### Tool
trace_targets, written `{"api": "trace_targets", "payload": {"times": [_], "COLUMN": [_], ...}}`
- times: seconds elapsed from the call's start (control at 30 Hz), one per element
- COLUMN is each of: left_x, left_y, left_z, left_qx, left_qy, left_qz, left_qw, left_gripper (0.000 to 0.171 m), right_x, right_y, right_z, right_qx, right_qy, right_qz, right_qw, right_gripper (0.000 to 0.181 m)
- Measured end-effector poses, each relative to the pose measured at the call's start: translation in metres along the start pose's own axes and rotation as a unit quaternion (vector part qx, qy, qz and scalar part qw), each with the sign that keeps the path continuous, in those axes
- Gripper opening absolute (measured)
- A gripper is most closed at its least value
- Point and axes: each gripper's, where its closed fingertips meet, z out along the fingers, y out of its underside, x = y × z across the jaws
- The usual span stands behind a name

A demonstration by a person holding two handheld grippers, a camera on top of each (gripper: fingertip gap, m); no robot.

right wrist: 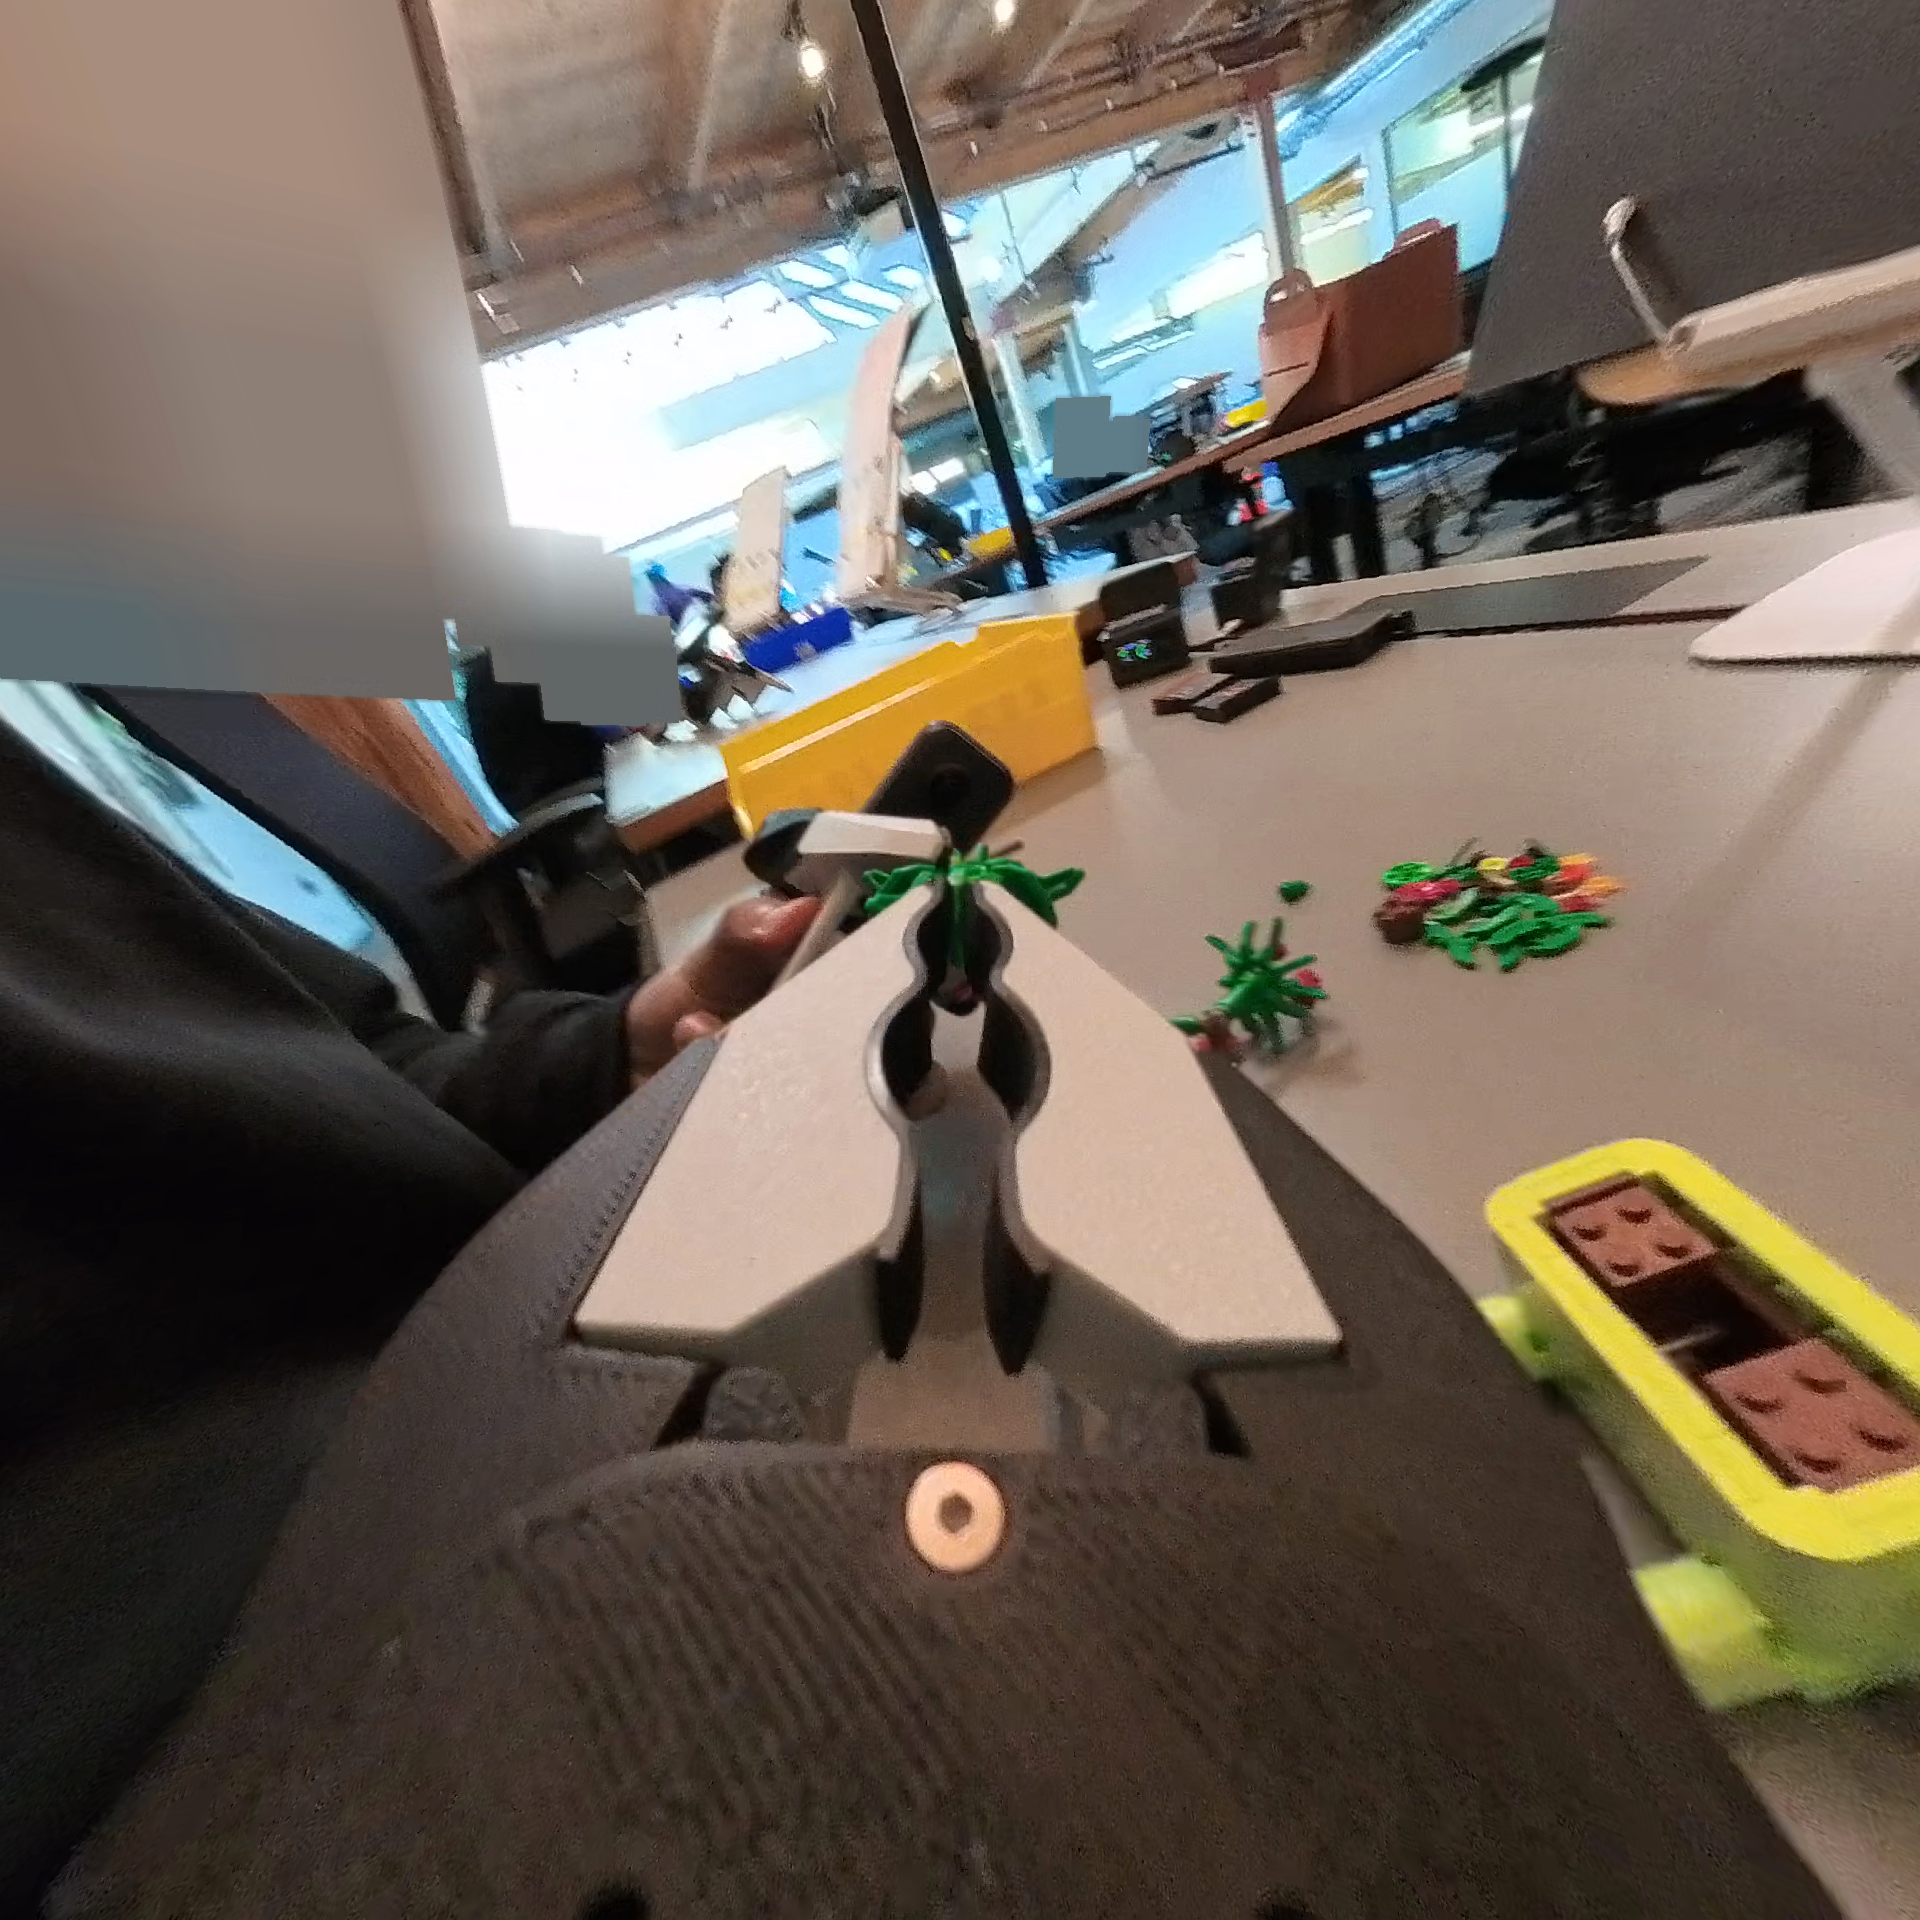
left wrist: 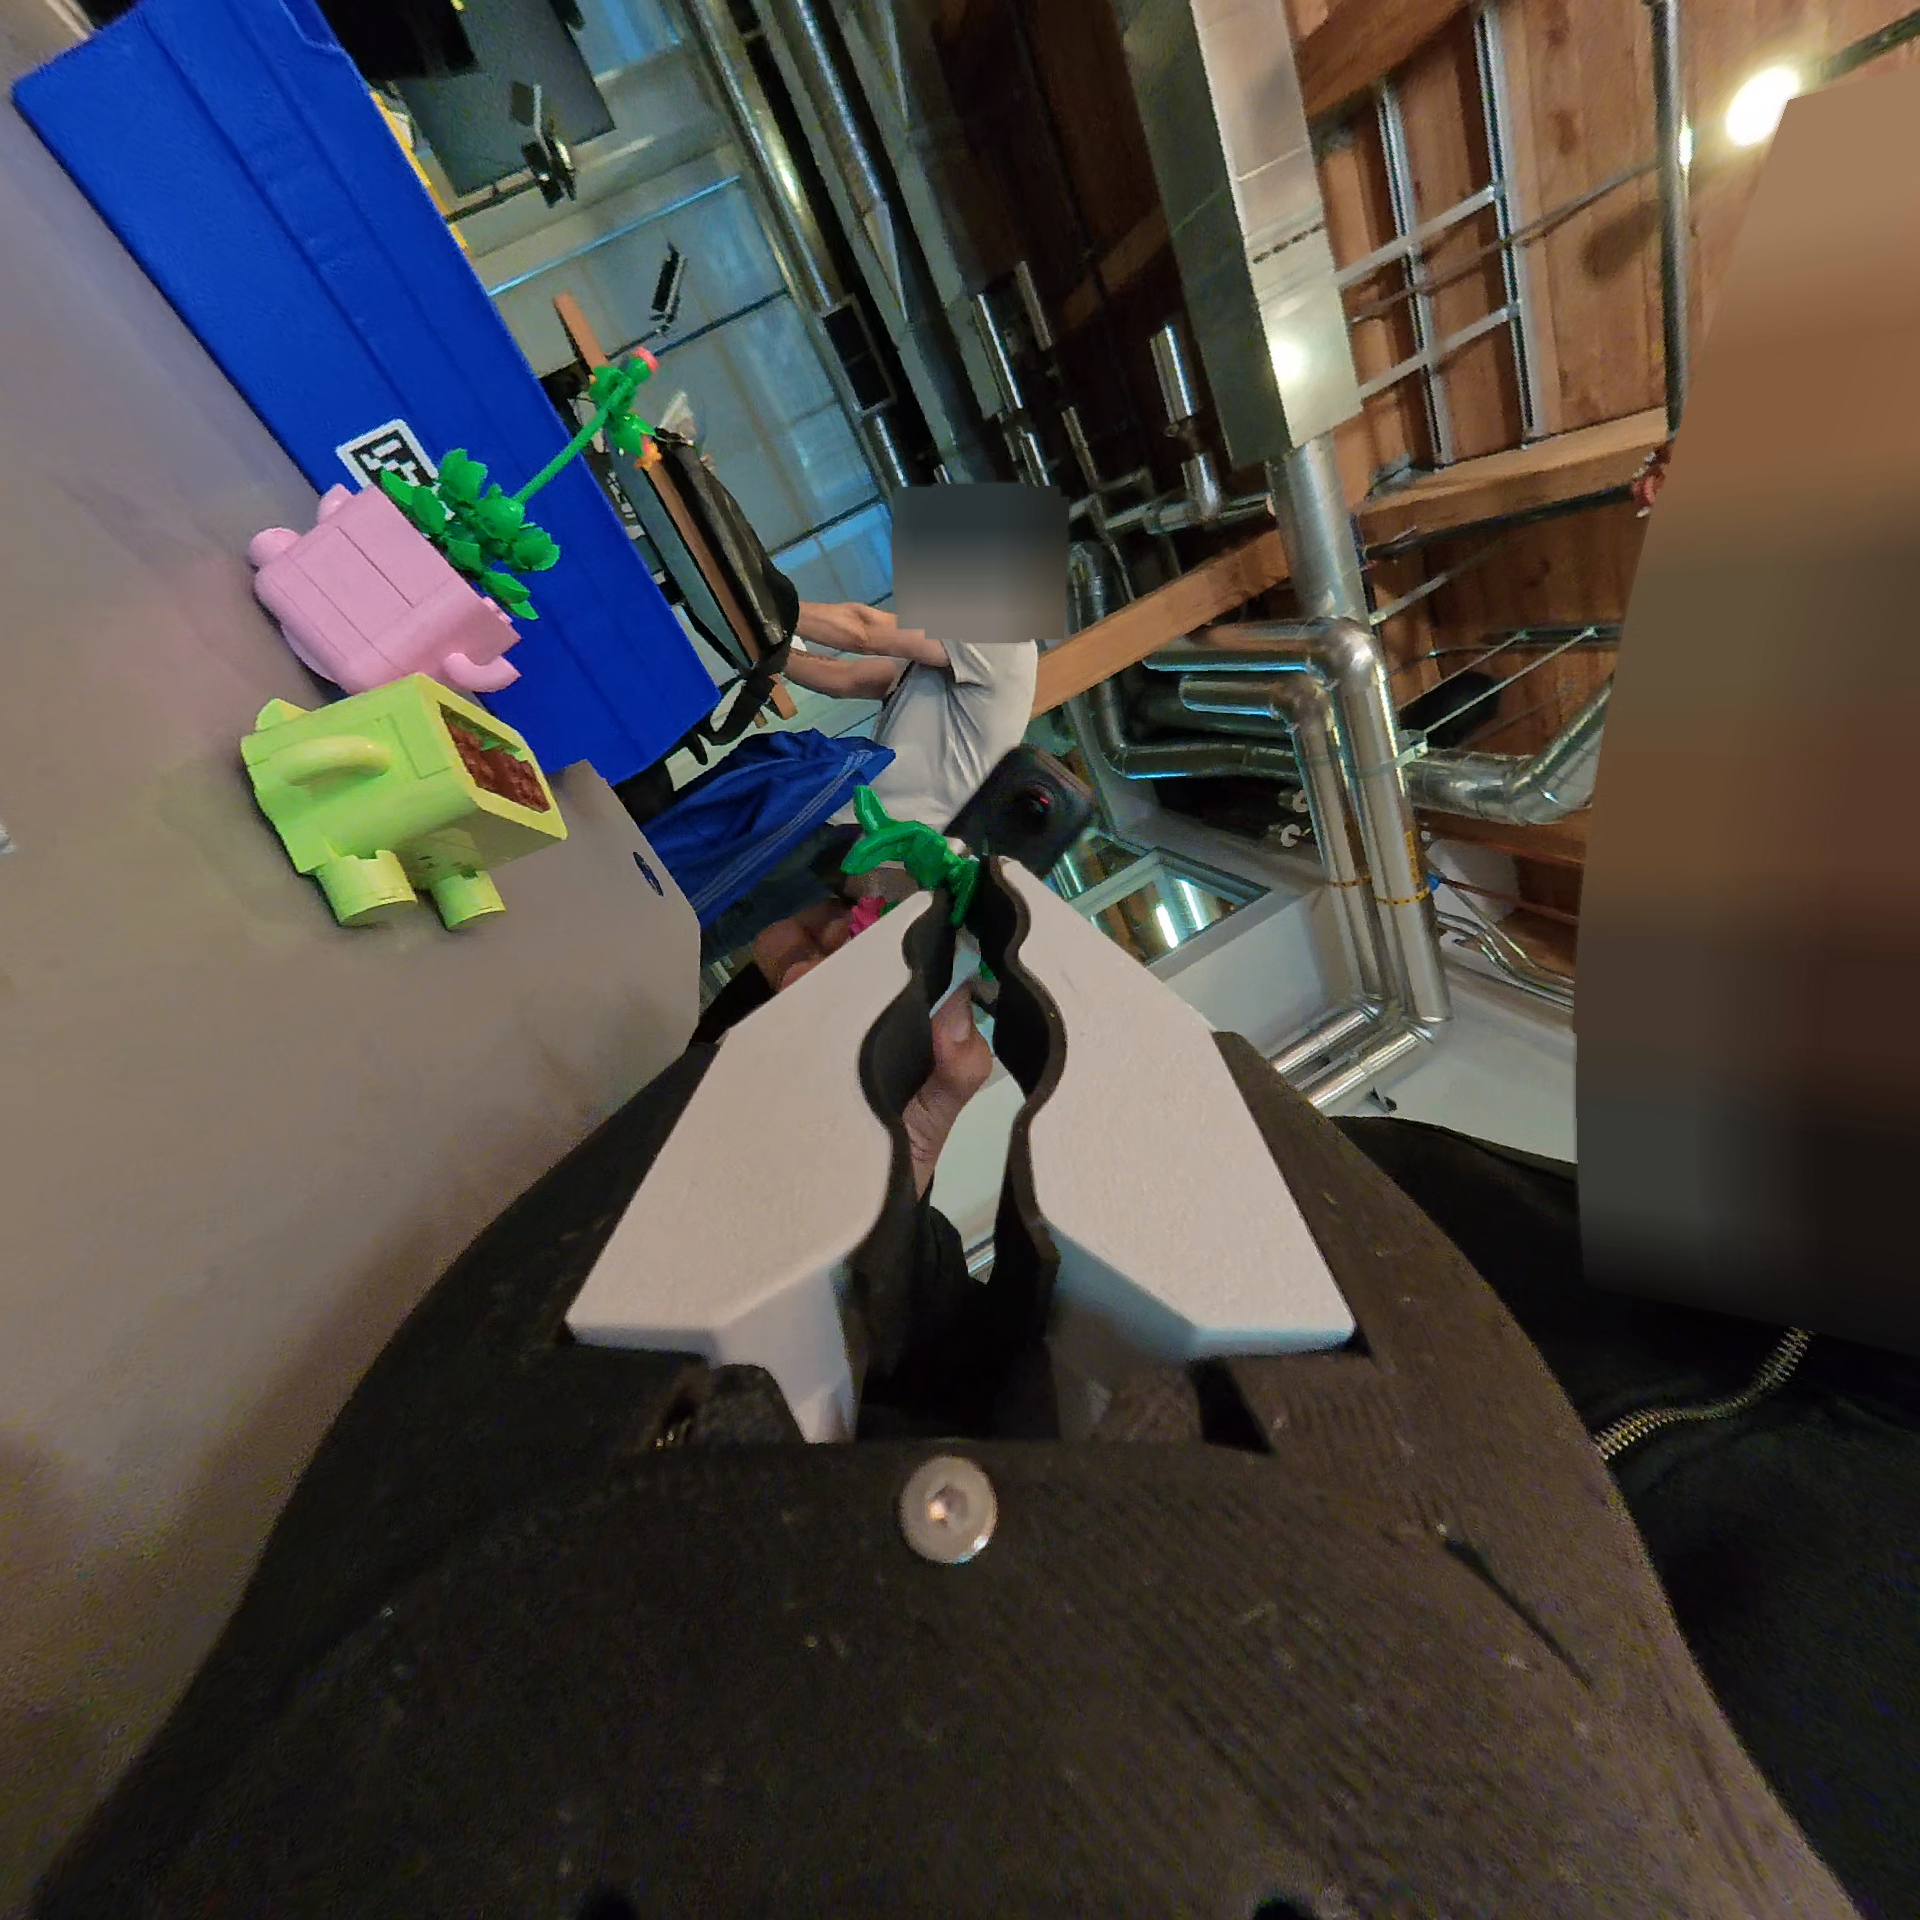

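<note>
My left gripper (left wrist: pixel 982 883) is shut on a green toy plant stem (left wrist: pixel 904 840), held in the air off the table edge. My right gripper (right wrist: pixel 952 891) is shut on the same kind of green leafy stem (right wrist: pixel 982 881), with a small pink bit lower between its pads. The two gripper tips meet at the plant; the left gripper (right wrist: pixel 868 840) shows just beyond the right one's tips. A lime green brick pot (right wrist: pixel 1704 1423) with brown studded filling sits by the right gripper; it also shows in the left wrist view (left wrist: pixel 400 795).
A pink brick pot (left wrist: pixel 379 592) with a green plant stands by a blue bin (left wrist: pixel 312 301). A loose plant sprig (right wrist: pixel 1262 987) and a pile of leaf and flower pieces (right wrist: pixel 1496 906) lie on the grey table (right wrist: pixel 1558 1091). A yellow bin (right wrist: pixel 914 717) stands farther back. Only a small space, under 4 cm, lies between the two pairs of fingers. From the right gripper's tips to the lime green brick pot (right wrist: pixel 1704 1423) is close to 12 centimeters.
</note>
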Motion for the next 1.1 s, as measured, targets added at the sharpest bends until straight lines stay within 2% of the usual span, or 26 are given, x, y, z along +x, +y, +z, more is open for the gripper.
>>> {"api": "trace_targets", "payload": {"times": [0.03,0.13,0.17,0.23,0.3,0.4,0.47,0.7,0.87,0.9,0.97,1.1], "left_x": [0.002,-0.006,-0.007,0.013,0.014,0.004,0.002,0.002,-0.019,-0.026,-0.046,-0.087], "left_y": [0.0,-0.044,-0.051,-0.052,-0.038,-0.025,-0.022,-0.024,-0.031,-0.034,-0.046,-0.09], "left_z": [0.0,-0.035,-0.043,-0.038,-0.027,-0.022,-0.021,-0.023,-0.031,-0.034,-0.042,-0.06], "left_qx": [0.001,0.101,0.104,0.077,0.022,-0.023,-0.03,-0.023,-0.031,-0.041,-0.07,-0.155], "left_qy": [0.005,0.009,-0.006,-0.001,-0.056,-0.128,-0.145,-0.159,-0.198,-0.223,-0.294,-0.424], "left_qz": [0.001,-0.03,-0.006,0.046,0.151,0.302,0.358,0.416,0.366,0.368,0.389,0.44], "left_qw": [1.0,0.994,0.995,0.996,0.987,0.945,0.922,0.895,0.909,0.902,0.87,0.776], "left_gripper": [0.0,0.0,0.0,0.0,0.0,0.0,0.0,0.0,0.0,0.0,0.0,0.0], "right_x": [0.0,0.003,0.013,0.019,0.013,0.016,0.017,0.018,0.021,0.022,0.025,0.023], "right_y": [-0.001,-0.029,-0.026,-0.019,-0.018,-0.004,-0.001,0.008,0.01,0.011,0.014,0.015], "right_z": [-0.001,-0.022,-0.025,-0.023,-0.017,-0.009,-0.008,-0.006,-0.006,-0.006,-0.006,-0.003], "right_qx": [0.01,0.097,0.085,0.05,0.042,0.014,0.016,-0.007,-0.008,-0.01,-0.016,-0.013], "right_qy": [-0.013,-0.081,-0.055,-0.009,-0.008,0.001,-0.006,-0.008,-0.005,0.0,0.009,0.0], "right_qz": [0.027,0.14,0.131,0.078,0.065,0.071,0.085,0.086,0.086,0.081,0.07,0.078], "right_qw": [1.0,0.982,0.986,0.996,0.997,0.997,0.996,0.996,0.996,0.997,0.997,0.997], "right_gripper": [0.0,0.0,0.0,0.0,0.0,0.0,0.0,0.0,0.0,0.0,0.0,0.0]}}
